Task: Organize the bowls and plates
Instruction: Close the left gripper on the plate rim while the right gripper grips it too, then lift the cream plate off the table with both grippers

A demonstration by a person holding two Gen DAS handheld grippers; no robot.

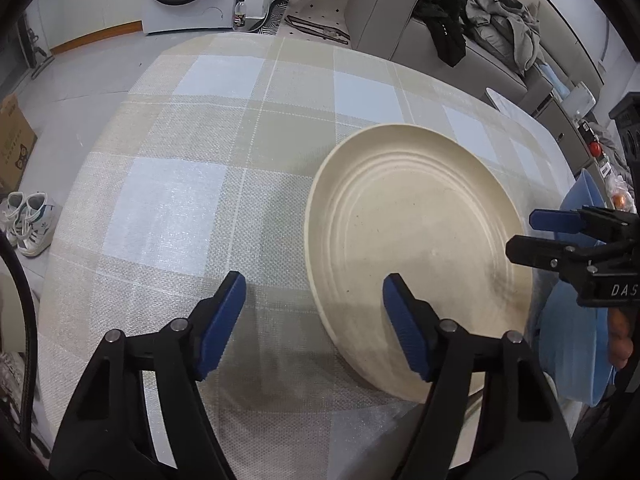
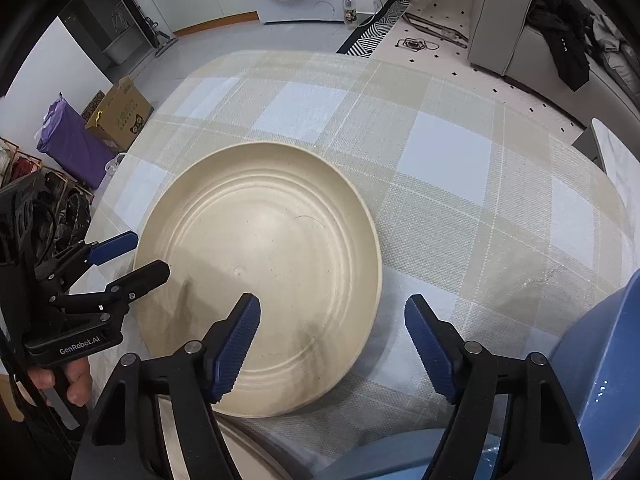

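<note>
On the checked tablecloth (image 2: 440, 152) sits a cream plate (image 2: 260, 272). Left gripper (image 1: 314, 320) and right gripper (image 2: 332, 344) hover near it, jaws wide and empty, probably ready to lift it.

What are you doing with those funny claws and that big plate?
A person holds a claw-like gripper in each hand, tidying dishes. The left gripper and the right gripper are both open, holding nothing. A cream plate lies on the checked tablecloth. Blue dishes wait at the table's right edge.
</note>
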